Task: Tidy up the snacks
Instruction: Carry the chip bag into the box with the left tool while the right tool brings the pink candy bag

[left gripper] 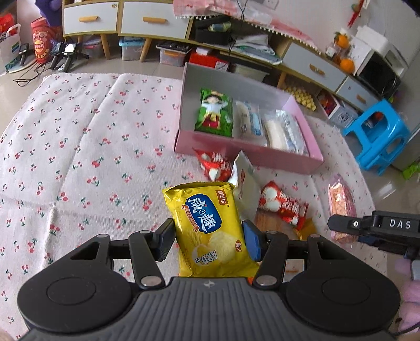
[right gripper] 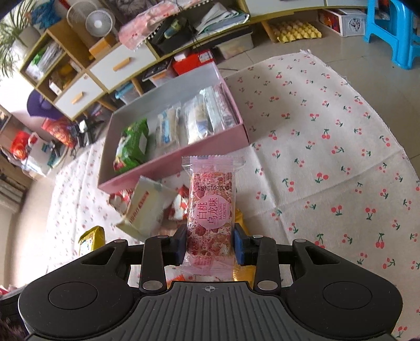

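My left gripper (left gripper: 210,240) is shut on a yellow biscuit packet (left gripper: 210,225), which it holds upright above the cherry-print cloth (left gripper: 92,147). My right gripper (right gripper: 210,244) is shut on a pink peach-oolong snack bar (right gripper: 210,209), its pads pressing both long sides. Beyond both stands the pink open box (left gripper: 249,154) (right gripper: 183,162). It holds a green packet (left gripper: 215,112) (right gripper: 131,144) and a row of white-and-blue packets (left gripper: 275,128) (right gripper: 194,123). On the cloth before the box lie red packets (left gripper: 283,206) and a white packet (left gripper: 244,183) (right gripper: 147,207).
An orange-gold packet (right gripper: 241,217) lies under the right gripper. A blue plastic stool (left gripper: 378,139) stands on the tiled floor to the right of the box. Low cabinets with drawers (left gripper: 155,21), storage bins and cables line the far wall.
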A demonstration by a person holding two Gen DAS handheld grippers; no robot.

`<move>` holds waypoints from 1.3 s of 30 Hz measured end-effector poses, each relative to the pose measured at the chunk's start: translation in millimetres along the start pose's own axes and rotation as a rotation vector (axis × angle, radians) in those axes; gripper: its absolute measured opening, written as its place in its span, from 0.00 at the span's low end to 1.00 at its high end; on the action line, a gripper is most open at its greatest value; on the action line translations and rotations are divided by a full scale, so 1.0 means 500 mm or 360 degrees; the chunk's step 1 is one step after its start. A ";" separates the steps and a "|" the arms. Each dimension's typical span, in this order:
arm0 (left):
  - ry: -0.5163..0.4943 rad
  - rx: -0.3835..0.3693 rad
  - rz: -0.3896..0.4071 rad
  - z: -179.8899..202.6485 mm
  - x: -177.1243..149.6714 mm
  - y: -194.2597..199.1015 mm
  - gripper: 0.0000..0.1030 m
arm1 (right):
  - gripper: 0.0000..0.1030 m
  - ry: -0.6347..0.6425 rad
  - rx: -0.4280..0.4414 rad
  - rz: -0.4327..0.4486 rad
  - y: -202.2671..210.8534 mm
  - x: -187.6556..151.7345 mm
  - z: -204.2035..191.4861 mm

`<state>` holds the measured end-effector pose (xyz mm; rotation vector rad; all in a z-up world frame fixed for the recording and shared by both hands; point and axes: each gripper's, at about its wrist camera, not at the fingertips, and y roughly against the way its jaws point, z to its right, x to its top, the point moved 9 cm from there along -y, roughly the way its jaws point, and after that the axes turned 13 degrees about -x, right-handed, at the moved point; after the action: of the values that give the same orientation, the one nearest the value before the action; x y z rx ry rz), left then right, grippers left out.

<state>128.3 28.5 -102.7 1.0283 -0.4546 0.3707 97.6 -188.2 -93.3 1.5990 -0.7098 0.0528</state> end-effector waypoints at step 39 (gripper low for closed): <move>-0.0180 -0.0187 0.0102 0.043 0.296 -0.268 0.50 | 0.33 0.0008 0.0213 0.0166 -0.206 0.339 -0.105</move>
<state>316.4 -40.9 -113.2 0.9250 -0.6050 0.3400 301.5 -211.1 -102.1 1.6876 -0.7994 0.1837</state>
